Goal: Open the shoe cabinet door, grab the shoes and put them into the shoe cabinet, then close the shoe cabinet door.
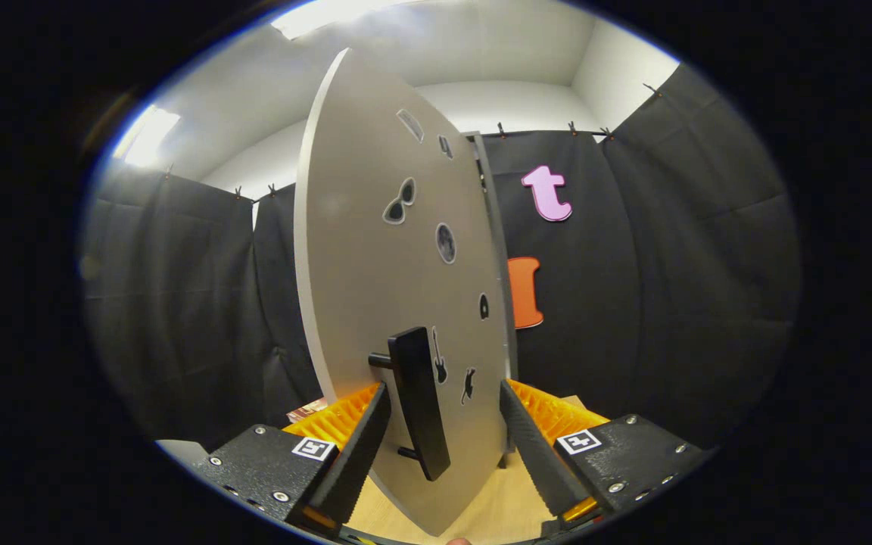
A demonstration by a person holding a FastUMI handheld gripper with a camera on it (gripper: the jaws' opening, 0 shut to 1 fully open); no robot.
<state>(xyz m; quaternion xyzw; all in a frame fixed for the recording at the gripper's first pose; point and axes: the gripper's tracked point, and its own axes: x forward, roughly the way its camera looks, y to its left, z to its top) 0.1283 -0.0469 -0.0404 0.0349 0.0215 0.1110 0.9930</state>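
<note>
The grey shoe cabinet door point(364, 250) stands swung open and edge-on in front of me, with several small dark stickers on its face. Its black bar handle point(419, 401) sticks out low on the door. My gripper point(443, 387) is open, with its fingers on either side of the handle. The handle lies close to the left finger point(364, 439), while a wide gap separates it from the right finger point(530, 439). The door's lower edge passes between the fingers. The door hides the cabinet's inside.
The cabinet's grey frame edge point(493, 227) runs upright just behind the door's right side. Black cloth walls close in on the left, back and right. A light wooden surface point(500, 515) lies below the fingers. Something reddish point(307, 412) peeks out low, left of the door.
</note>
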